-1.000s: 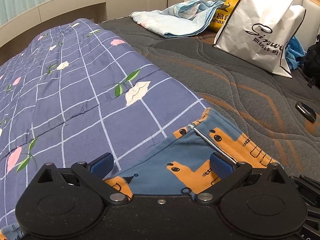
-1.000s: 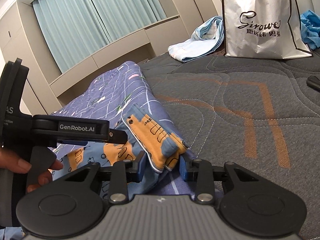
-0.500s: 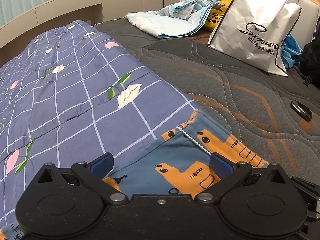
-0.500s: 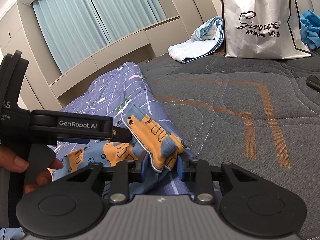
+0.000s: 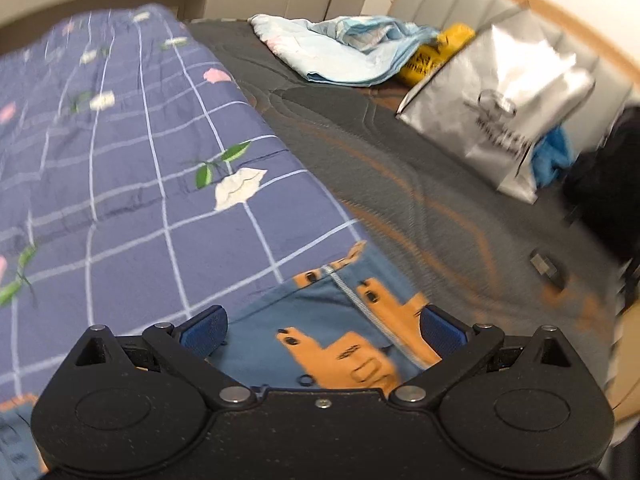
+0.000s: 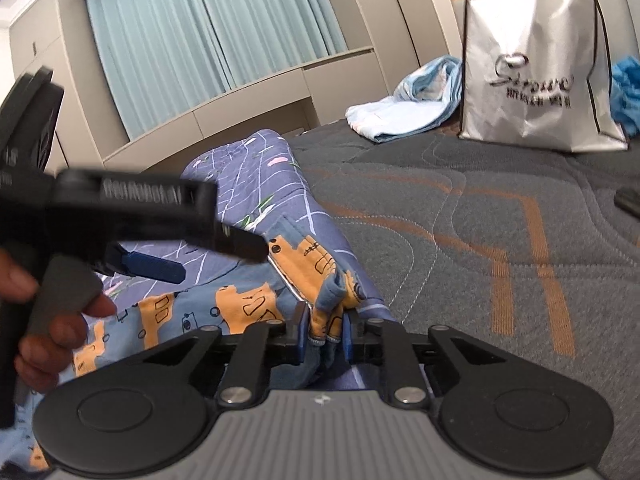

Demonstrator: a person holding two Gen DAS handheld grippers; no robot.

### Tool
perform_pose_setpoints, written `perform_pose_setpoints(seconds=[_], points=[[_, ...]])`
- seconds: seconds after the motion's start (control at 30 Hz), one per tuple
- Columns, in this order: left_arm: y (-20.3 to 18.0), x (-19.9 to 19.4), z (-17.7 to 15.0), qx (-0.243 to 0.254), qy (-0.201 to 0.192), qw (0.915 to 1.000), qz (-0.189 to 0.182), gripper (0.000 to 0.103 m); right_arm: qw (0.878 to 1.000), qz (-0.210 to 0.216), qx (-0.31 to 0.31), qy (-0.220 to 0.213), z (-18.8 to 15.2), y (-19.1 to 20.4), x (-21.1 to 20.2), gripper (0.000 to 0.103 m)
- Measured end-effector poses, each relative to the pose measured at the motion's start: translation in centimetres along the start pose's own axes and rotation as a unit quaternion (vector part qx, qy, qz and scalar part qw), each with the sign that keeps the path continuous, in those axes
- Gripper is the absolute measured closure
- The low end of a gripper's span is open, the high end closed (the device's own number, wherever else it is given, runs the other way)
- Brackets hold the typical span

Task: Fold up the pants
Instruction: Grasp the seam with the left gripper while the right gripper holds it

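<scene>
While the right gripper (image 6: 323, 338) closes on the pants (image 6: 320, 280) hem at six o'clock, the left gripper (image 5: 322, 326) gapes wide; folding barely begun.

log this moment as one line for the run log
task: fold pants | right tool: closing on bunched pants edge | left tool: open over pants, no grip | surface: quilt on bed

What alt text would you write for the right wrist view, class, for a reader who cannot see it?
The right gripper is closing on a bunched edge of blue-and-orange patterned pants lying on a purple checked quilt. At left, a hand holds the left gripper above the pants. A white shopping bag stands on the grey mattress behind.
</scene>
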State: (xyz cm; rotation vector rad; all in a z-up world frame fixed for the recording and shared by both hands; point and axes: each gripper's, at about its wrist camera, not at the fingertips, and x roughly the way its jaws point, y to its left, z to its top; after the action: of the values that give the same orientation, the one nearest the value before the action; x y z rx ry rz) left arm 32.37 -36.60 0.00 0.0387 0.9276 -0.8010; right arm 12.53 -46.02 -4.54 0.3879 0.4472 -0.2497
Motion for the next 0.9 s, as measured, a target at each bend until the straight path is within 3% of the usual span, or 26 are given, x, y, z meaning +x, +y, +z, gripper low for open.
perform_pose_setpoints(seconds=[0.43,0.63,0.9], points=[[-0.5,0.0,0.1,-0.017,0.015,0.9996,-0.019,0.001,0.999,-0.006,-0.032,-0.007,0.2,1.1,-0.3,0.085],[-0.1,-0.4,0.5,-0.046,0.029,0.9971,-0.052,0.001,0.994,-0.021,-0.105,-0.029,0.2,3.6,-1.1,0.086],[0.9,-1.6,0.6,-0.064,0.043,0.9945,-0.070,0.002,0.970,-0.034,-0.235,-0.058,-0.5,9.0,-2.2,0.086]])
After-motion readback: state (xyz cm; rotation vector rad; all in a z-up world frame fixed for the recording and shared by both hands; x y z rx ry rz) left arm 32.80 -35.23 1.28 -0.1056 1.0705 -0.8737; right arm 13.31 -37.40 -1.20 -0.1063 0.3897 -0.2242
